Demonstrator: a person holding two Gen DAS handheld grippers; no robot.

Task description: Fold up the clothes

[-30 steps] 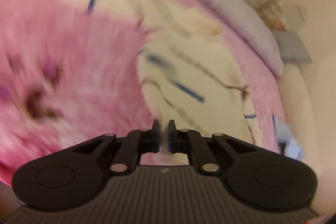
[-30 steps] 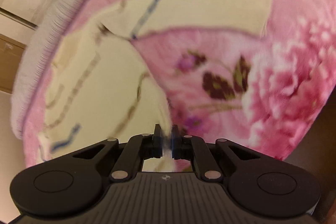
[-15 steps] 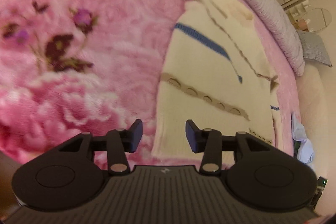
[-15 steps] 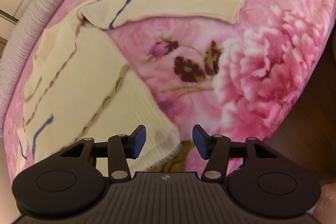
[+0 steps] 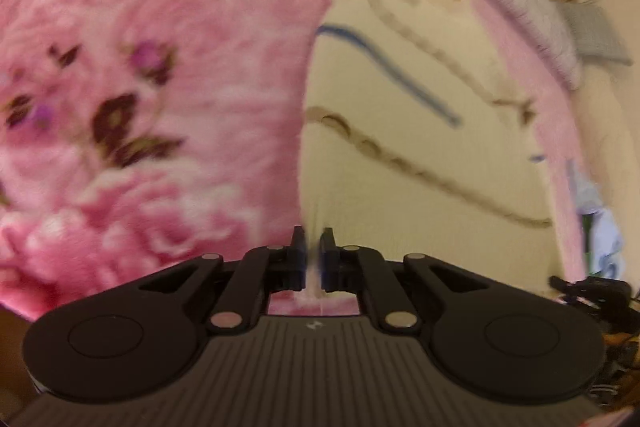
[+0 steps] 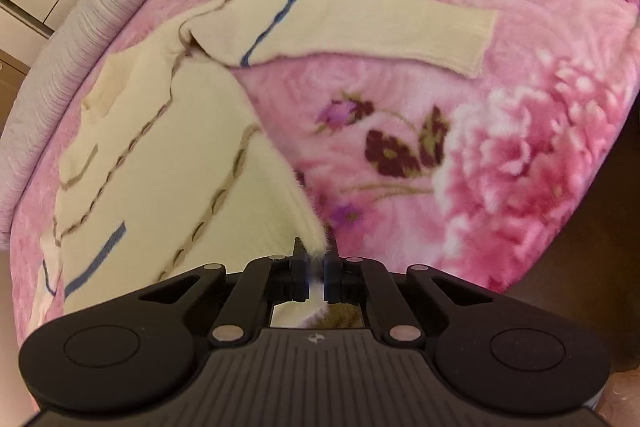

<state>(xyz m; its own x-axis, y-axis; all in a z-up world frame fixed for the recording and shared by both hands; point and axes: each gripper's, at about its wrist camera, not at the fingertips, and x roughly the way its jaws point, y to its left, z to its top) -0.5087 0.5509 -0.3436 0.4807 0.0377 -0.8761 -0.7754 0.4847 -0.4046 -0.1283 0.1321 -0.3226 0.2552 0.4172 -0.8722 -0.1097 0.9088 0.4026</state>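
We are gripping the cream knitted sweater with blue and tan stripes (image 6: 160,163), spread flat on the pink floral plush blanket (image 6: 440,155): left gripper (image 5: 313,247) and right gripper (image 6: 313,259) each pinching a hem corner. Next, judging by this, carrying the hem evenly toward the collar. No containers are showing.

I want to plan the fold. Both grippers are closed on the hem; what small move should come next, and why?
Probably lift both grippers a little and carry the hem toward the collar. The left gripper and right gripper each pinch a bottom corner of the cream knitted sweater, which lies flat on the pink floral blanket.
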